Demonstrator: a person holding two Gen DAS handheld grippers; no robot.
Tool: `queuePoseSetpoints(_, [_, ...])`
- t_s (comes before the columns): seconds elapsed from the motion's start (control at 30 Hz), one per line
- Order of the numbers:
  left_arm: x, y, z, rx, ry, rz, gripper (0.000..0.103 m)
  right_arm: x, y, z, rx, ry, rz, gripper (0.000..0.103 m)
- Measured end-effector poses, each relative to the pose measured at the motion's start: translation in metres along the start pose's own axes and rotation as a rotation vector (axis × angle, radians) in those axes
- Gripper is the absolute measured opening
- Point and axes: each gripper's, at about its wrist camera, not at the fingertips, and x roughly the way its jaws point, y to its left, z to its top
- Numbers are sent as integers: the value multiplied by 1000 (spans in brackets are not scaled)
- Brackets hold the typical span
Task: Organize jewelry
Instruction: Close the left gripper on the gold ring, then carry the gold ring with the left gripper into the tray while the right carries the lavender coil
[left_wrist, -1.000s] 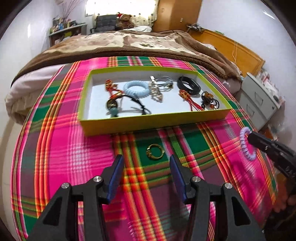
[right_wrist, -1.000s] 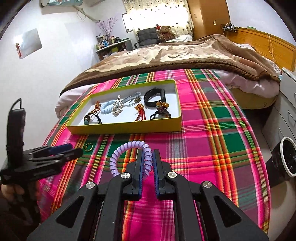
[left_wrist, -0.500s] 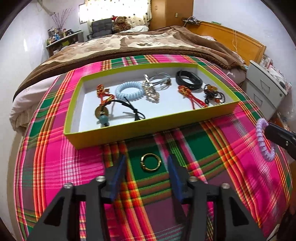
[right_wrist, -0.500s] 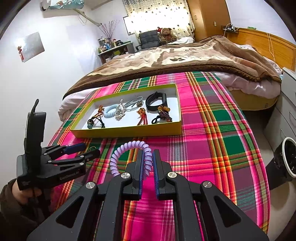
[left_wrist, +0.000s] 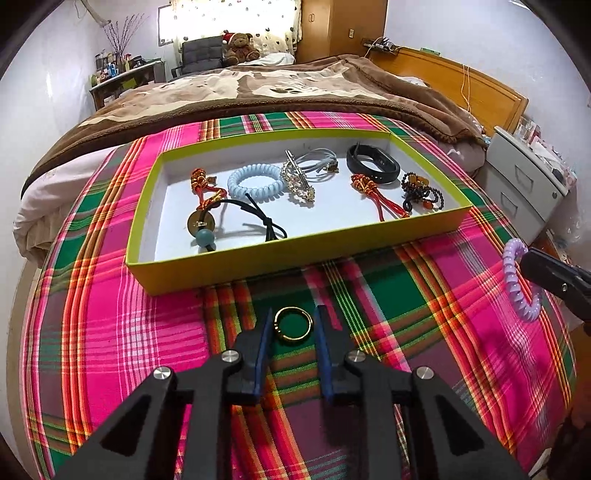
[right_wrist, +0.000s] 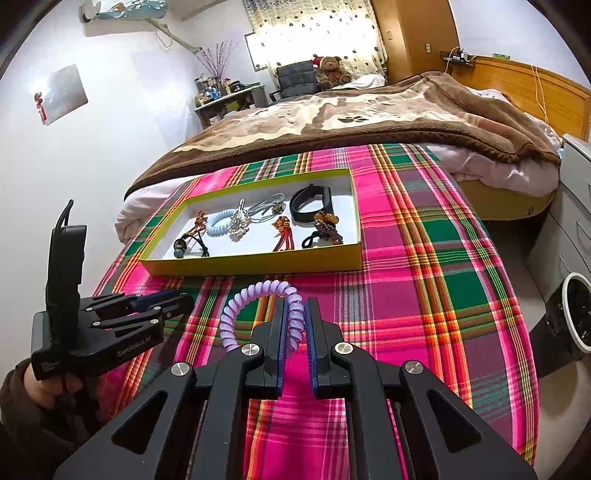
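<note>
Left tool (left_wrist: 292, 325) now straddles the gold ring (left_wrist: 293, 325) on the plaid cloth (left_wrist: 110, 314). A second ago its jaws stood wide with the ring ahead of the tips; now they are closing, one blue pad on each side of the ring, not yet pressing it. The tray (left_wrist: 295, 258) looms larger than before.

Right tool (right_wrist: 295, 325) unchanged: clenched on the purple coil tie (right_wrist: 258, 291), held above the cloth near the bed's right edge.

Edges: ring lies just short of the tray's near wall, bare cloth to either side. Tray floor has open patches at front centre and front left.

Inside the tray: black cord with teal bead (left_wrist: 204, 236), blue coil tie (left_wrist: 255, 181), black band (left_wrist: 373, 168), red knots (left_wrist: 373, 192).

Views: left wrist shows the ring; in the right wrist view the left tool's body (right_wrist: 110, 325) hides it. Right wrist view alone shows the person's hand (right_wrist: 48, 384) and dark sleeve gripping the left handle. Left wrist view catches the purple tie (left_wrist: 517, 284) at far right.
</note>
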Motion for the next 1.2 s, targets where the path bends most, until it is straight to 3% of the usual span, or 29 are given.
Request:
queuePoseSetpoints(0.67, [-38, 9, 12, -28, -77, -36, 23, -11, 12, 8, -19, -21, 11, 9])
queuePoseSetpoints(0.93, [-52, 26, 49, -45, -136, -78, 23, 2, 23, 38, -36, -30, 30, 9])
queuePoseSetpoints(1.2, [-36, 45, 83, -59, -137, -83, 23, 41, 29, 59, -57, 12, 9, 9])
